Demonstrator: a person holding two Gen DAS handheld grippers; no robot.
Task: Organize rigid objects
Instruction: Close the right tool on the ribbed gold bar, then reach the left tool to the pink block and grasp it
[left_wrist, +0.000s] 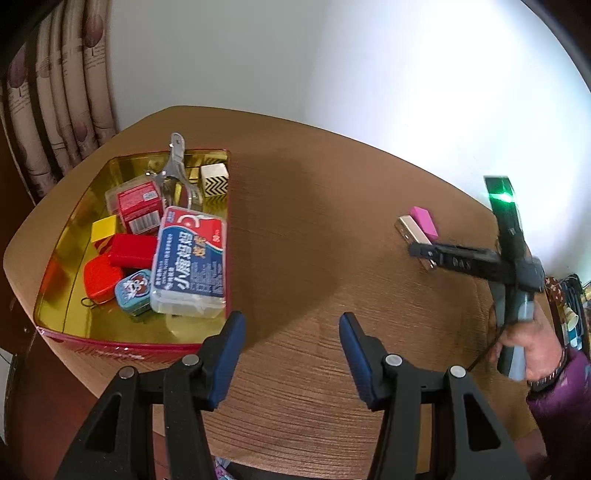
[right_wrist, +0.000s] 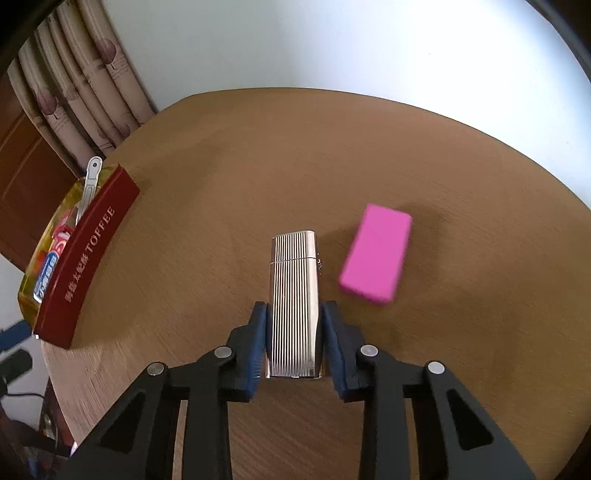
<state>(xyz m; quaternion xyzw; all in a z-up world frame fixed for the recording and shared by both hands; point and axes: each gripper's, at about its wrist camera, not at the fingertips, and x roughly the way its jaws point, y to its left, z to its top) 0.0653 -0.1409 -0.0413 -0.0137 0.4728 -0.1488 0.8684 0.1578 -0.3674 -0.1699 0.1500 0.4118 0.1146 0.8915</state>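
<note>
Where fingers (right_wrist: 258, 332) pinch, ribbed metal lighter (right_wrist: 293, 295); smooth block (right_wrist: 375, 254).

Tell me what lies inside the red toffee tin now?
Inside the tin: a floss box, red boxes, a round blue tin, a chevron cube, a yellow block and metal clippers. Anything under the floss box stays hidden.

The red tin (right_wrist: 86, 254) at the left of the right wrist view carries "TOFFEE" in pale capitals along its outer side, after a run of Chinese characters too small to read surely. In the left wrist view, inside the tin at centre left, a clear floss box (left_wrist: 190, 258) bears a blue label with large white Chinese characters, "小鹿妈妈" by the look of it, and "50" at its upper right corner. A red pack (left_wrist: 138, 208) above it shows a barcode, digits unreadable.
</note>
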